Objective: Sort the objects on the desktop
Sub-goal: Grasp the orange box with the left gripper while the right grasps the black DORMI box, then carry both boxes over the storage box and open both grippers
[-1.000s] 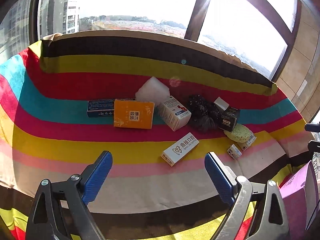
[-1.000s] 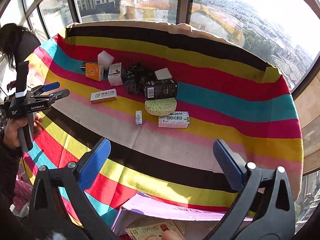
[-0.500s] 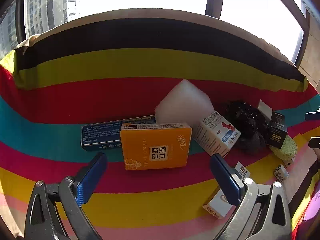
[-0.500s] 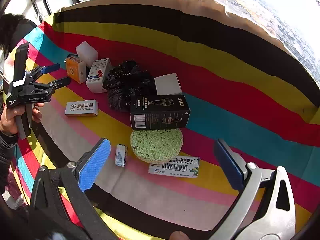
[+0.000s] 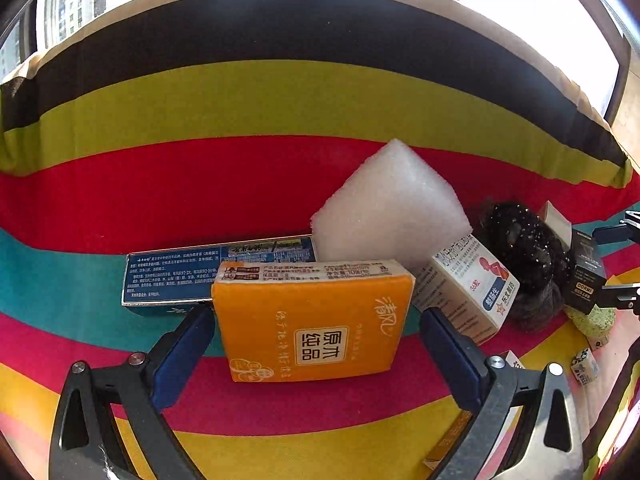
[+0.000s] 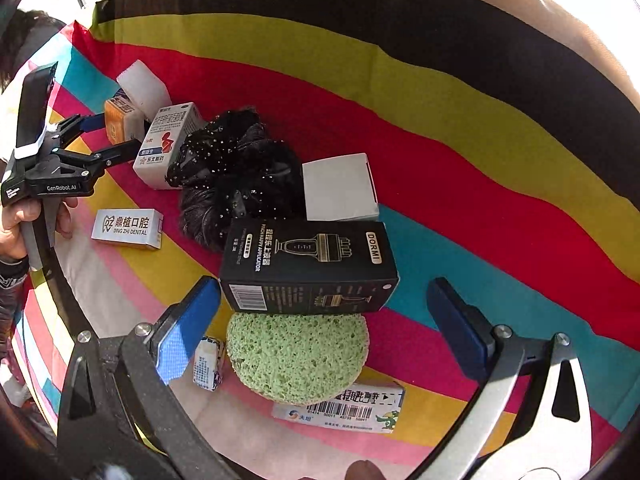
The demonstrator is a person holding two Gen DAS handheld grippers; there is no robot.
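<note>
My left gripper (image 5: pixel 316 340) is open, its blue pads on either side of an orange tissue pack (image 5: pixel 312 320); whether they touch it I cannot tell. Behind the pack lie a blue box (image 5: pixel 176 276), a white foam block (image 5: pixel 392 208) and a white medicine box (image 5: pixel 468 284). My right gripper (image 6: pixel 320 312) is open around a green round sponge (image 6: pixel 296 356) and the near end of a black DORMI box (image 6: pixel 308 268). The left gripper also shows in the right wrist view (image 6: pixel 116 136), at the orange pack (image 6: pixel 116 120).
A black sequined scrunchie (image 6: pixel 240 172), a small white box (image 6: pixel 340 188), a Ding Zhi Dental box (image 6: pixel 128 228), a barcode box (image 6: pixel 344 408) and a small packet (image 6: pixel 208 364) lie on the striped cloth (image 6: pixel 480 200). Windows stand behind the table.
Both grippers have moved forward and down. The left has come up around the orange tissue pack; the right has come up around the green sponge and black box.
</note>
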